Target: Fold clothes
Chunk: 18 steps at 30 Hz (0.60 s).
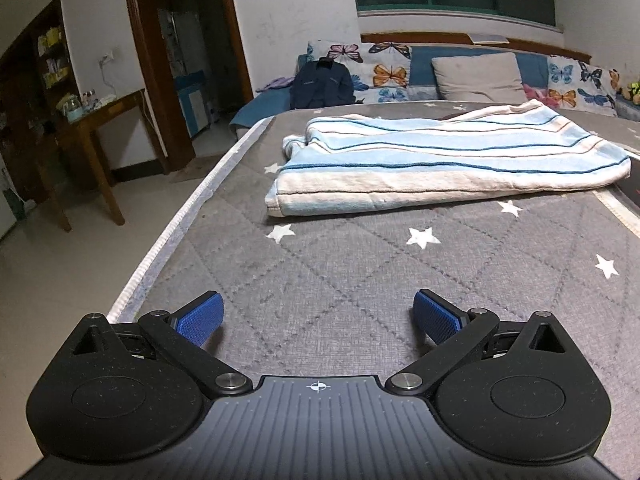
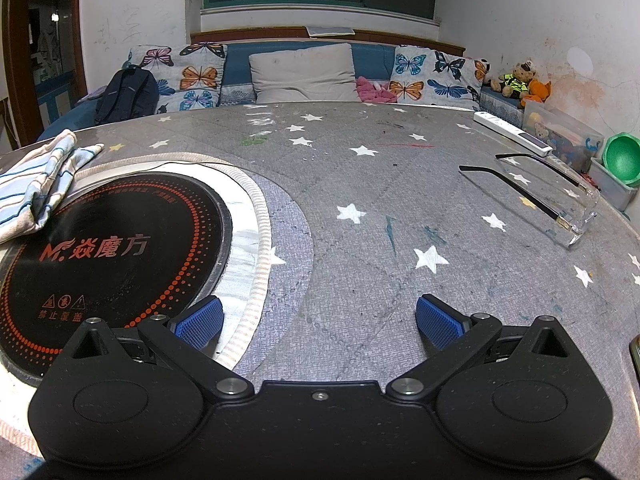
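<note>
Striped cloth, pale blue and cream with thin dark lines, lies in a folded, fairly flat bundle in the upper middle and right of the left wrist frame, on the grey star-printed counter. In the right wrist frame only its end shows at the left edge, draped over the rim of the round black induction plate set into the counter. The left gripper hovers low in the frame with its blue fingers spread wide and nothing between them, well short of the cloth. The right gripper is likewise spread wide and empty, over bare counter just beside the plate's woven rim. The cloth looks like soft, thick towelling: light, limp, likely to sag and slide off itself when lifted, not fragile. A good hold would probably be at two corners of the near folded edge, pinching all layers together so that they do not separate. A pair of glasses lies at the right of the right wrist frame, well apart from the cloth.
</note>
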Motion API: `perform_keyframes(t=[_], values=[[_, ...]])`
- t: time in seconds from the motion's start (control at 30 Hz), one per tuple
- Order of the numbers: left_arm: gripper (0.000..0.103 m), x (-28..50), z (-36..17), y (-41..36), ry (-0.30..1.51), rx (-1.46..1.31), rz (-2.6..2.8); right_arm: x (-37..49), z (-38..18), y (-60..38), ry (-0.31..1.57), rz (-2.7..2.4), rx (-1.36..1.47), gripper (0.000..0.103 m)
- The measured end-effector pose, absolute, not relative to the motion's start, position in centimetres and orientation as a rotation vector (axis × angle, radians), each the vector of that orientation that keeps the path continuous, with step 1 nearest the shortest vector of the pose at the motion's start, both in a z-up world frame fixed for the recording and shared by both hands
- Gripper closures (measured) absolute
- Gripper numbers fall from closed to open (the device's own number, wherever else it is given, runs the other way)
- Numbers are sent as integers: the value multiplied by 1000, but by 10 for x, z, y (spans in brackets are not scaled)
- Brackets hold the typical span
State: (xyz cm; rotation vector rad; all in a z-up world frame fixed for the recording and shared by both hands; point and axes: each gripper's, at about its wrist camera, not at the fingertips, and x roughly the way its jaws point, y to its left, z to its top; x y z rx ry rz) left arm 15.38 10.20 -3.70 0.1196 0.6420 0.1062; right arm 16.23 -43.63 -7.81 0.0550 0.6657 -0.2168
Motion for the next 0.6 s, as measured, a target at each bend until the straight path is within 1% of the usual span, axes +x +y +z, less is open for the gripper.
perform_keyframes(t=[0.3, 0.6], values=[[0, 157, -38, 115, 675, 16, 75, 162, -78, -436, 666, -217, 55, 0], [0, 158, -39, 116, 676, 3, 72, 162, -79, -434, 666, -219, 47, 0]])
